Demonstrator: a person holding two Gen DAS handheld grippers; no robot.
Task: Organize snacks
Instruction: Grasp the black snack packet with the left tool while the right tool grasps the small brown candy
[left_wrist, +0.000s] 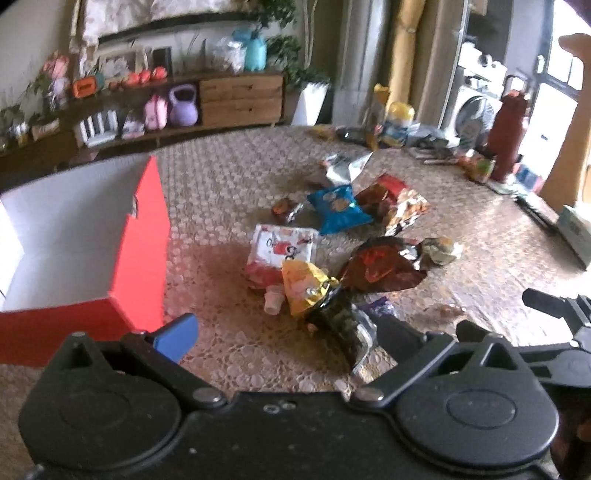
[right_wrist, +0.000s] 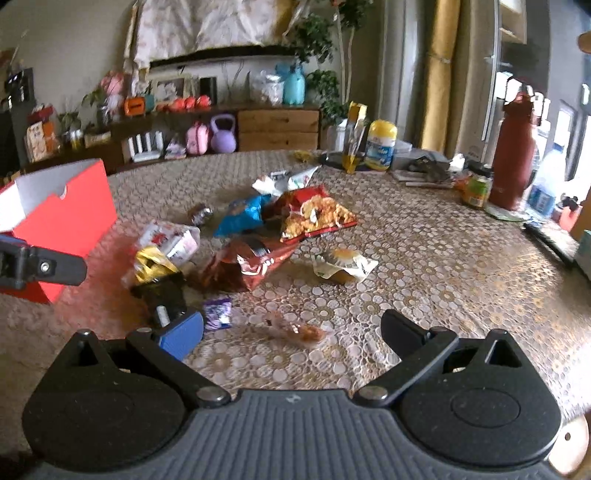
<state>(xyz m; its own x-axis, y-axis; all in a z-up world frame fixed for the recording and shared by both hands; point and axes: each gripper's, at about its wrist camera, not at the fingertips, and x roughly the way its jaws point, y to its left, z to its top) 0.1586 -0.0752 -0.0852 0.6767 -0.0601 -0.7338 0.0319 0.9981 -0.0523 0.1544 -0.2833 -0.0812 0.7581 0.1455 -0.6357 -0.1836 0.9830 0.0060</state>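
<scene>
A loose pile of snacks lies mid-table: a blue bag (left_wrist: 338, 208) (right_wrist: 243, 214), an orange chips bag (left_wrist: 400, 206) (right_wrist: 317, 216), a red-brown bag (left_wrist: 384, 266) (right_wrist: 247, 266), a white-red pouch (left_wrist: 284, 249) (right_wrist: 173, 236) and a yellow packet (left_wrist: 301, 280) (right_wrist: 151, 264). A red box (left_wrist: 140, 240) (right_wrist: 74, 214) stands open on the left, its white inside bare. My left gripper (left_wrist: 284, 332) is open, with a black packet (left_wrist: 340, 325) lying by its right finger. My right gripper (right_wrist: 293, 332) is open over a small clear-wrapped snack (right_wrist: 295, 332), with a purple packet (right_wrist: 218, 314) near its blue pad.
A bun packet (right_wrist: 343, 262) lies to the right of the pile. At the table's far side stand a yellow-lidded jar (right_wrist: 380, 146), a red flask (right_wrist: 513, 155), a small can (right_wrist: 476, 190) and papers. A sideboard (right_wrist: 277, 129) runs behind the table.
</scene>
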